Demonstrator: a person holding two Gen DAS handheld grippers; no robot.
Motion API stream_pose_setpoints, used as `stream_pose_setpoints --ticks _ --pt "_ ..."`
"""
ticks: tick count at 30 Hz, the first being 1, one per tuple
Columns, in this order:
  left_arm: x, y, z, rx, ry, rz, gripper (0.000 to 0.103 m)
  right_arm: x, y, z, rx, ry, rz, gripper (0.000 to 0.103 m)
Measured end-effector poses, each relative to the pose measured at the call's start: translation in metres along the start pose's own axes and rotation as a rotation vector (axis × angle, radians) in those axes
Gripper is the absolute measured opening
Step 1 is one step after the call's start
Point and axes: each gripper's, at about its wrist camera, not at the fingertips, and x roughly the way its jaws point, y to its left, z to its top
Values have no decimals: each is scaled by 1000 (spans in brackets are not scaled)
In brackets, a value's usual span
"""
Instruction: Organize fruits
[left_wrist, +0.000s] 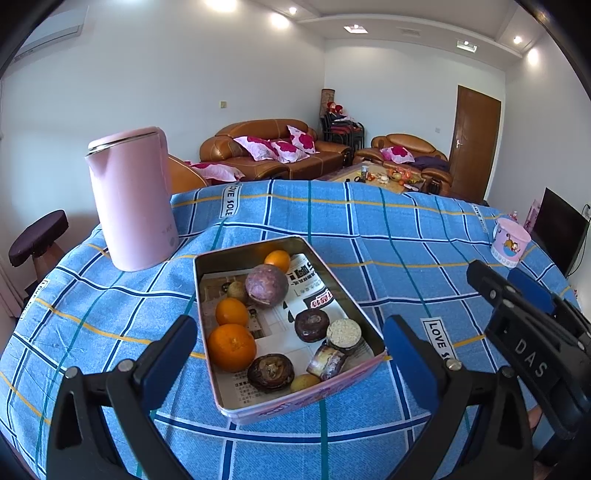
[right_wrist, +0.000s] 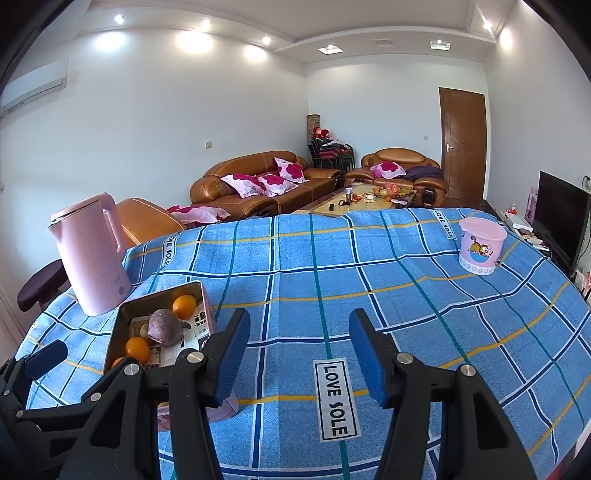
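Fruits (left_wrist: 231, 346) in tin (left_wrist: 258, 402) beside kettle (left_wrist: 133, 199)

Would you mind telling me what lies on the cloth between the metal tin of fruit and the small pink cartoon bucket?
Only bare blue checked tablecloth separates the rectangular metal tin from the pink bucket, as the right wrist view shows.

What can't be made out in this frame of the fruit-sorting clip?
- Tin: right wrist view, its near half is hidden behind the right gripper.
- Newspaper lining: left wrist view, print too small to read.
- Pink bucket: both views, inside hidden by its own wall.
- Coffee table items: too small to identify.
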Motion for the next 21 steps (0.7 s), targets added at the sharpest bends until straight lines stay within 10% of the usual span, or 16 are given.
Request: stream_pose_setpoints --ticks 21 --pt "9 2 1 -26 35 68 103 3 -7 -2 23 3 -2 58"
